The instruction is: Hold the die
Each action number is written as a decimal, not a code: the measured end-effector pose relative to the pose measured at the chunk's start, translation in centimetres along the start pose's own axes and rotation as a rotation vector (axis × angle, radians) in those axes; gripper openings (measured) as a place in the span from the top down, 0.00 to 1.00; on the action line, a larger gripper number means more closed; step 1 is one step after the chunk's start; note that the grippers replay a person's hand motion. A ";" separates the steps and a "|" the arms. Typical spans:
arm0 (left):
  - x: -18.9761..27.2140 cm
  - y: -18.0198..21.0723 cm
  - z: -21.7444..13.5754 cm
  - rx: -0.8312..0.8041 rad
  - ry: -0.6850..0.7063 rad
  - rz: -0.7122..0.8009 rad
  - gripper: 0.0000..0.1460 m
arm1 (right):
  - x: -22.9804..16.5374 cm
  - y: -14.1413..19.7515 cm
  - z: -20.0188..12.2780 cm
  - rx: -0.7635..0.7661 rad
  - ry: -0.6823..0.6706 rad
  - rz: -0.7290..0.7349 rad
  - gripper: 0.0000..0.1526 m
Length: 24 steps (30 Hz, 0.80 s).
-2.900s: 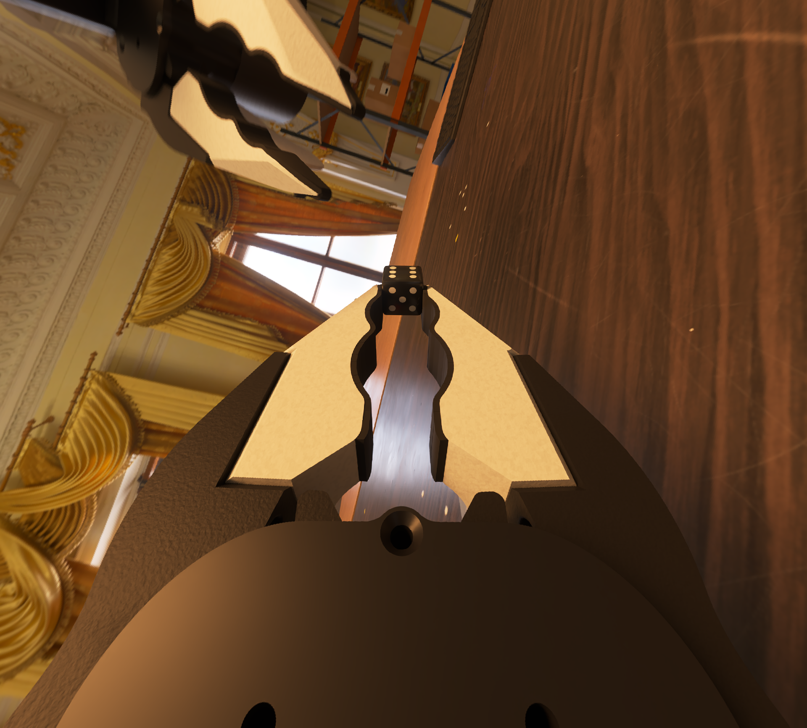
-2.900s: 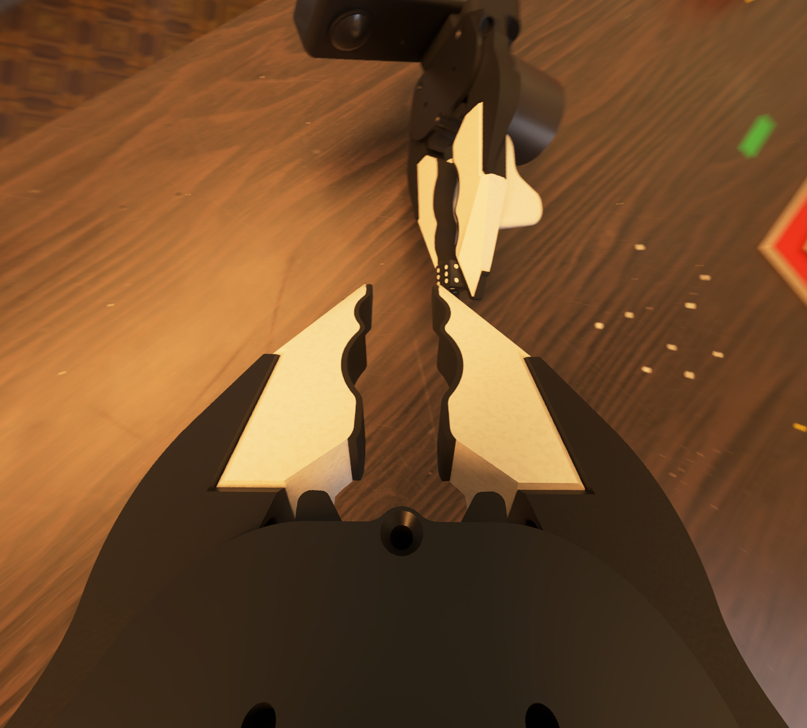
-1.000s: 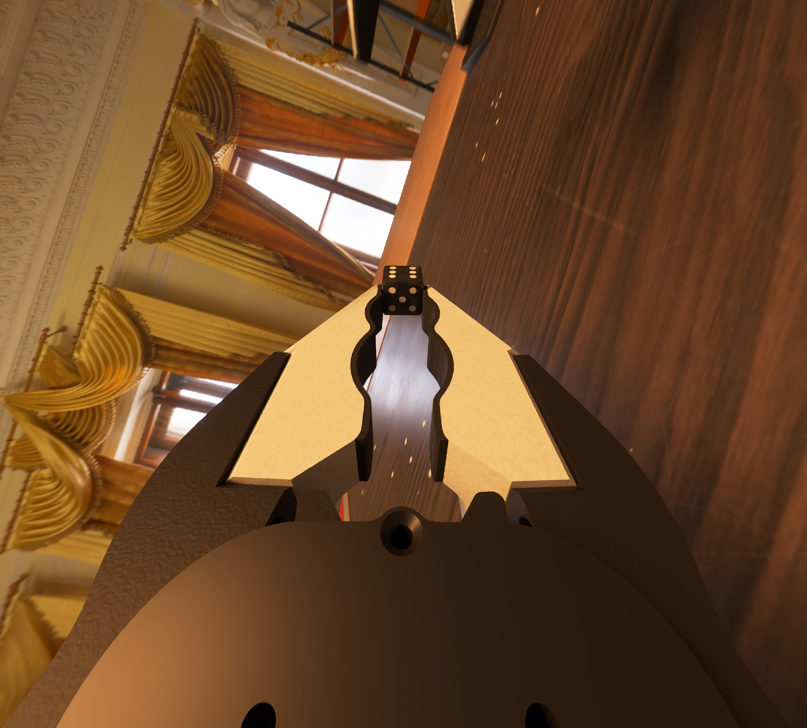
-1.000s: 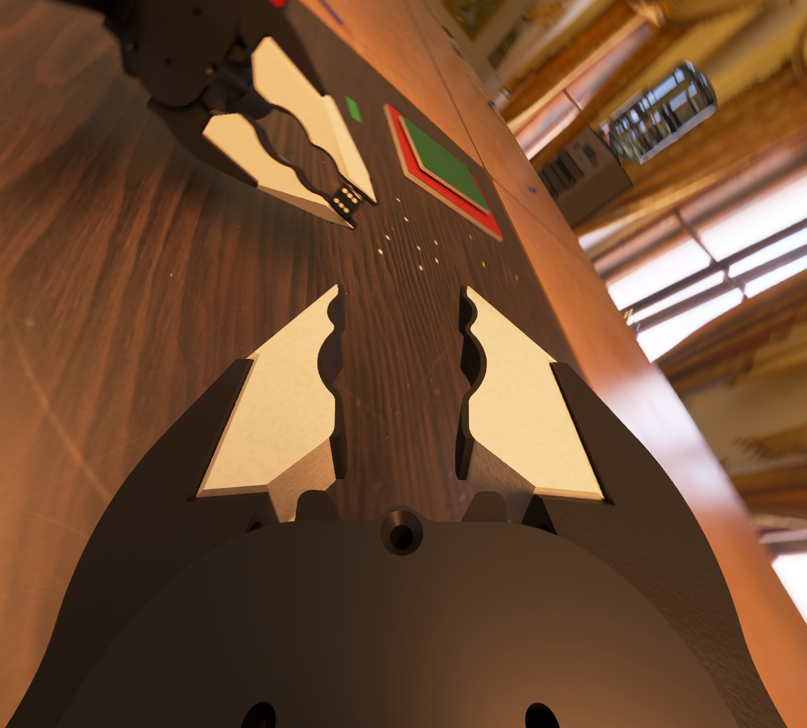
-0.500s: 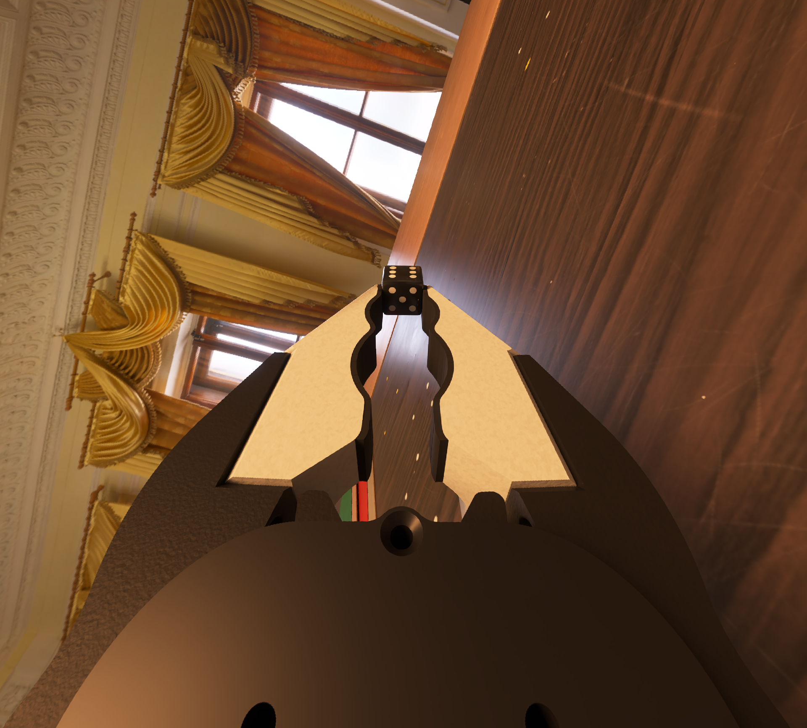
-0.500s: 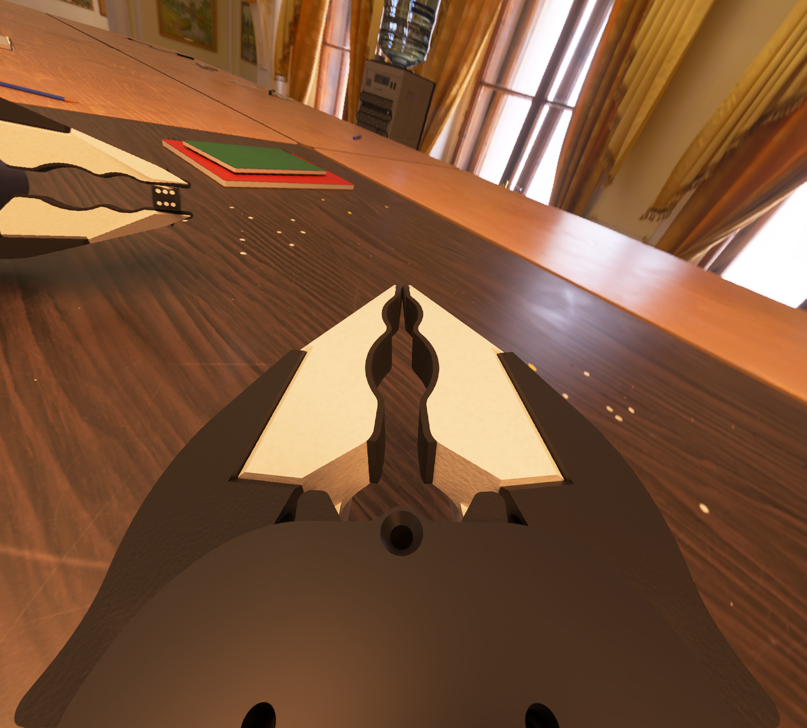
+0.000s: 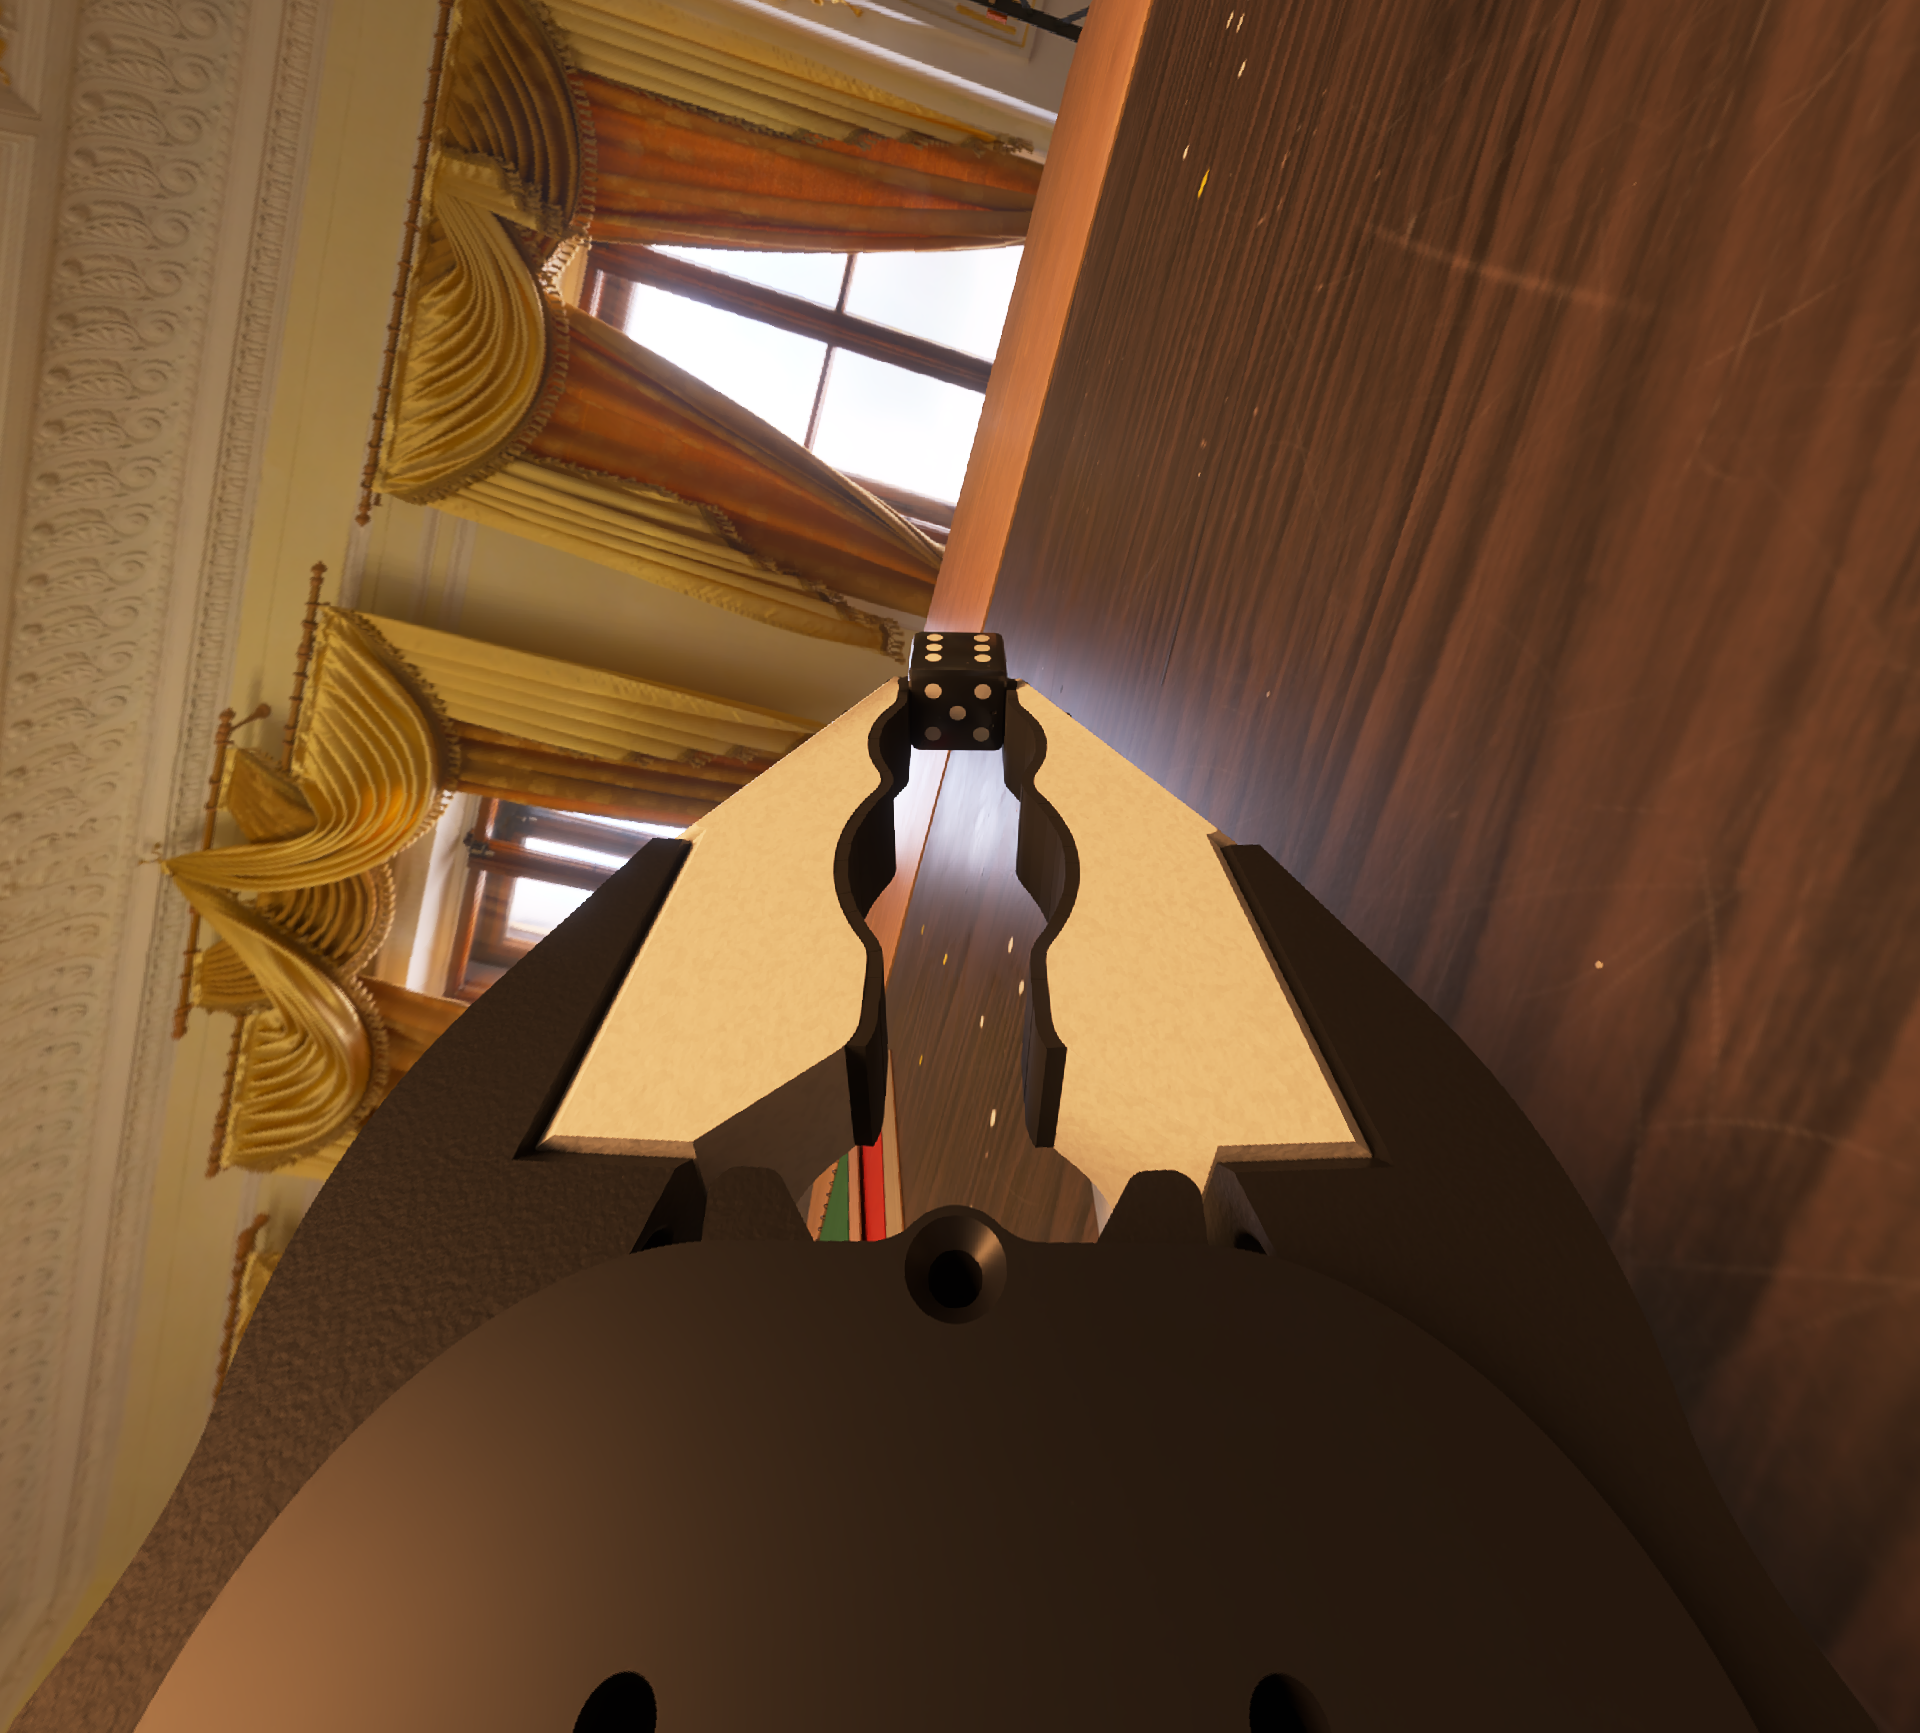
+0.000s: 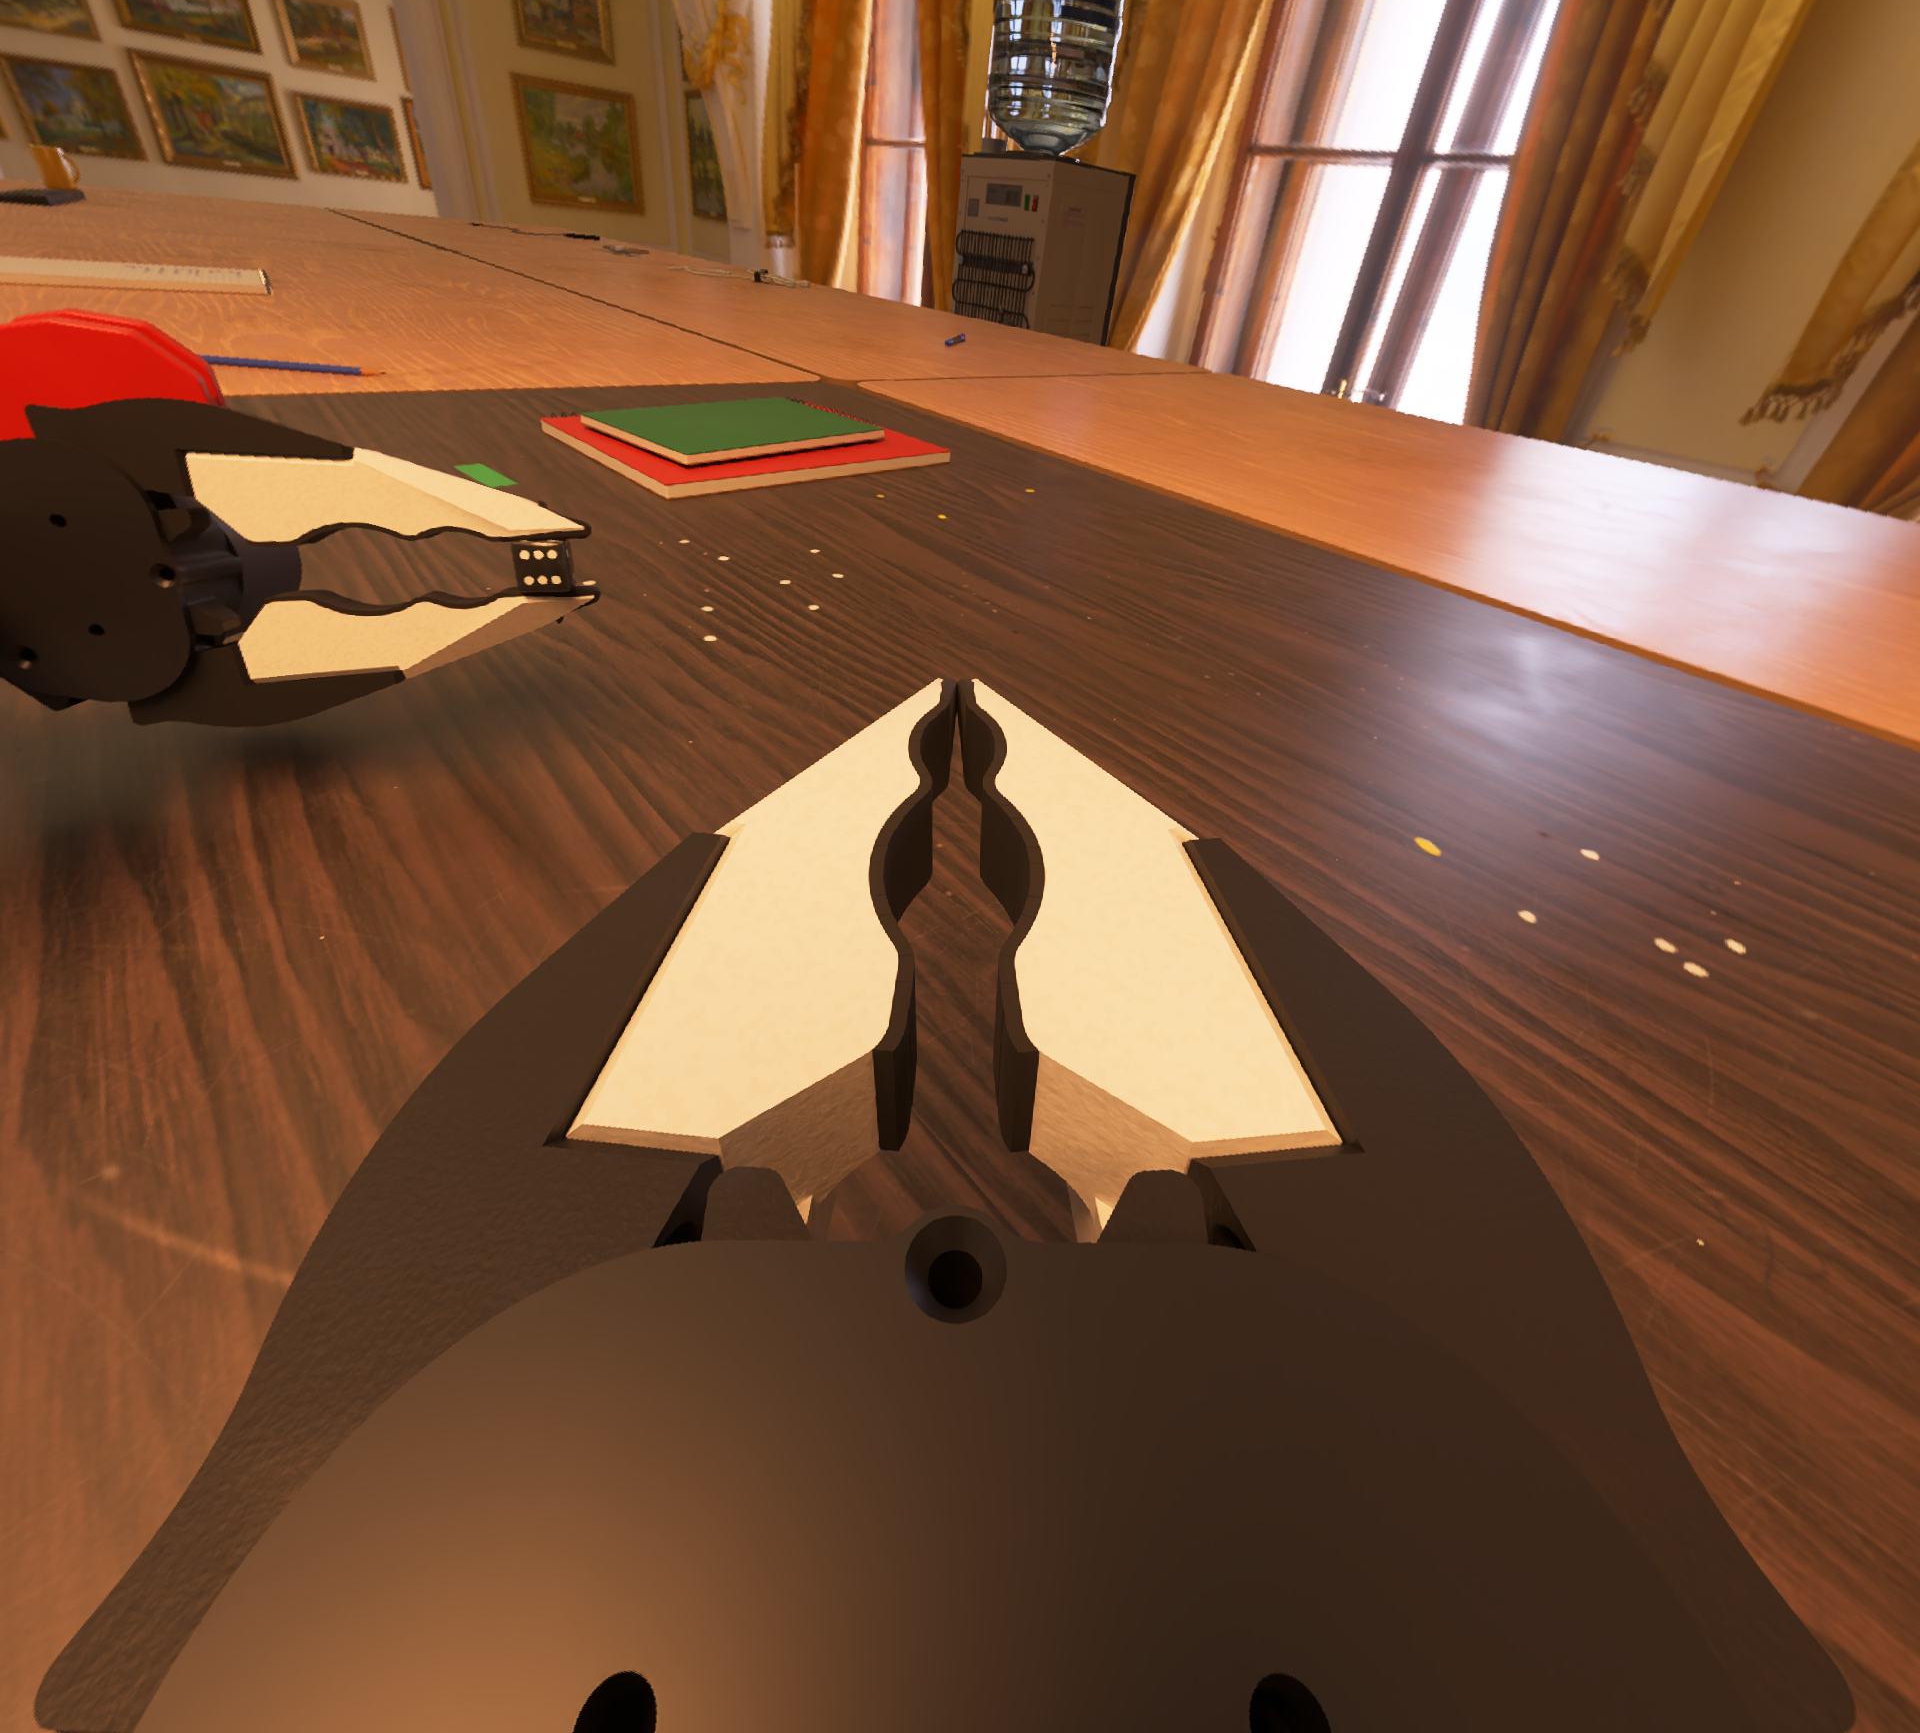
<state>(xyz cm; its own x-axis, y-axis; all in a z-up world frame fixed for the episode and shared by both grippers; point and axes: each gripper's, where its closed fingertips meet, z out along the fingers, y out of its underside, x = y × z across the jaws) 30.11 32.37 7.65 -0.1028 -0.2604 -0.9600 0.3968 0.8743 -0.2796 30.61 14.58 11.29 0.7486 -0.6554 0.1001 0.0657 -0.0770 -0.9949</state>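
Note:
A small black die (image 7: 957,692) with white pips is clamped between the tips of my left gripper (image 7: 957,696). That gripper is rolled on its side and holds the die above the dark wooden table (image 7: 1455,540). In the right wrist view the left gripper (image 8: 566,563) shows at the left with the die (image 8: 541,565) between its tips, clear of the table. My right gripper (image 8: 957,688) is shut and empty, low over the table (image 8: 1247,696), to the right of the left one and apart from it.
A green book on a red book (image 8: 743,442) lies beyond the die. A red object (image 8: 94,358) sits behind the left gripper, a small green piece (image 8: 484,474) near it. Pale crumbs (image 8: 769,587) dot the table. A water cooler (image 8: 1044,114) stands past the table edge.
My right gripper closed from open to shut and swung level, away from the left gripper. My left gripper kept its hold on the die and shifted slightly.

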 end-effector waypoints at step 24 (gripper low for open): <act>0.0 -0.3 0.0 0.002 -0.029 0.061 0.89 | -0.8 -1.3 -0.5 0.107 -0.013 -0.077 1.00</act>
<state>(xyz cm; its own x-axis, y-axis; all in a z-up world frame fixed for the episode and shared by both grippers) 30.00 32.08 7.78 -0.0519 -0.2185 -0.9745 0.4033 0.8881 -0.2206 29.58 14.88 12.56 0.7471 -0.6407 0.1773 0.1929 -0.0463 -0.9801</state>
